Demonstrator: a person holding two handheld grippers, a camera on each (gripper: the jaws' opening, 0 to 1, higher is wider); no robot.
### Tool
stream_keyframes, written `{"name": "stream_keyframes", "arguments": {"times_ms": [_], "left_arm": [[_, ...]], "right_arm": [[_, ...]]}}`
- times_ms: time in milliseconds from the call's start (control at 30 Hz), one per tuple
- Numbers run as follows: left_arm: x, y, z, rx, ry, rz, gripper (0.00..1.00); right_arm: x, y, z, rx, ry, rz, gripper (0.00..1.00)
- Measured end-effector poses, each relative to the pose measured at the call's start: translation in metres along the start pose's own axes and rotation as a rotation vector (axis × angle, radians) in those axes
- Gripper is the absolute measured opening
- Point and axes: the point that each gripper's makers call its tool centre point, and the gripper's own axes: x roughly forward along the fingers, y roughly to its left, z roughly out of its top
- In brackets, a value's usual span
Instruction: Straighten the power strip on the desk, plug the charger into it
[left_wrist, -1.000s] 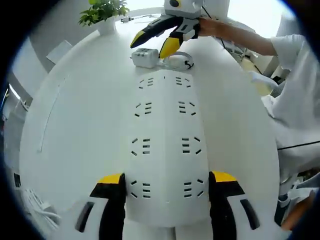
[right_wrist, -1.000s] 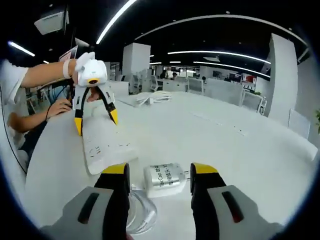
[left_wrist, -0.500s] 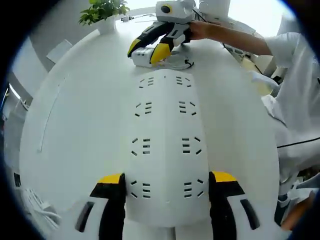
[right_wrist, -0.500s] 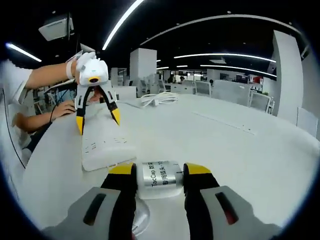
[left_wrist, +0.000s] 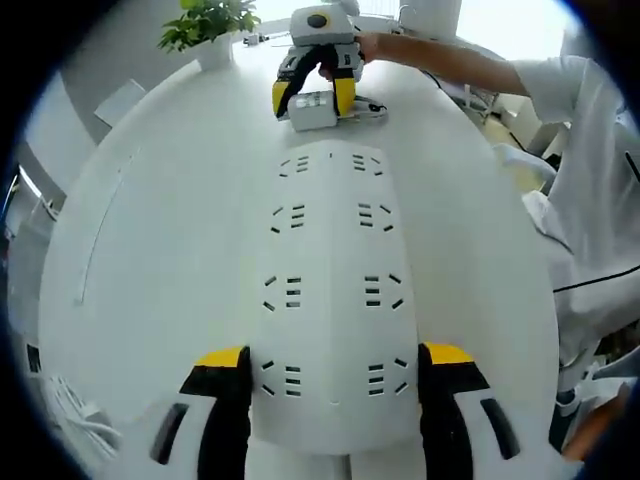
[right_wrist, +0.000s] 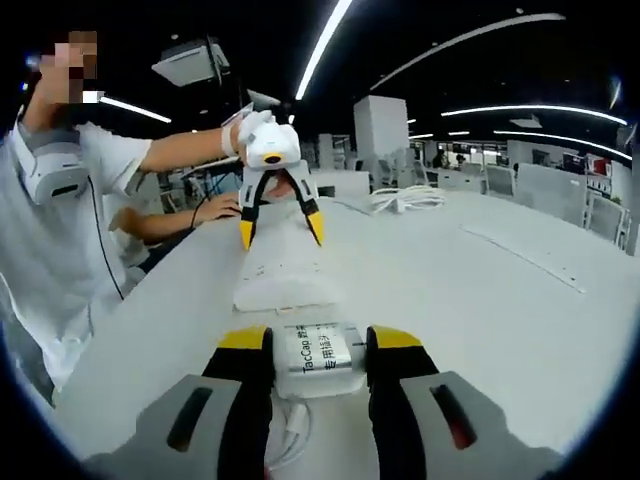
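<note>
The left gripper (left_wrist: 332, 375) reaches low over the desk (left_wrist: 150, 250), its jaws apart astride the near end of the strip (left_wrist: 330, 300), whose long axis runs straight away from it toward the charger (left_wrist: 312, 108). The right gripper (right_wrist: 312, 345) has its jaws clamped on the charger, which sits on the desk just beyond the strip's far end, a white cable (right_wrist: 290, 435) beneath it. A potted plant (left_wrist: 205, 25) stands at the desk's far edge. A person's sleeve (left_wrist: 590, 170) lies to the right.
</note>
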Motion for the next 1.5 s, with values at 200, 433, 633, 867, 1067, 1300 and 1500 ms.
{"name": "stream_keyframes", "arguments": {"times_ms": [200,433,633,867,1067,1300,1500], "left_arm": [[0.000,0.000,0.000,-0.001,-0.003,0.000,0.68],[0.000,0.000,0.000,-0.002,0.005,0.001,0.68],[0.000,0.000,0.000,-0.002,0.005,0.001,0.68],[0.000,-0.001,0.000,0.000,0.005,0.000,0.68],[0.000,-0.001,0.000,0.001,0.002,0.001,0.68],[0.000,-0.001,-0.001,0.001,-0.003,0.001,0.69],[0.000,-0.001,-0.001,-0.003,-0.018,0.001,0.69]], "right_arm": [[-0.002,0.004,0.000,-0.011,0.004,0.030,0.36],[-0.006,-0.002,0.005,0.042,0.004,-0.068,0.40],[-0.024,-0.004,0.025,0.118,-0.025,-0.293,0.48],[-0.042,0.005,0.031,0.152,-0.033,-0.717,0.58],[-0.030,0.006,0.012,0.181,0.036,-0.920,0.61],[-0.019,-0.009,0.004,0.239,0.040,-1.086,0.55],[-0.016,-0.019,-0.016,0.277,0.084,-1.125,0.45]]}}
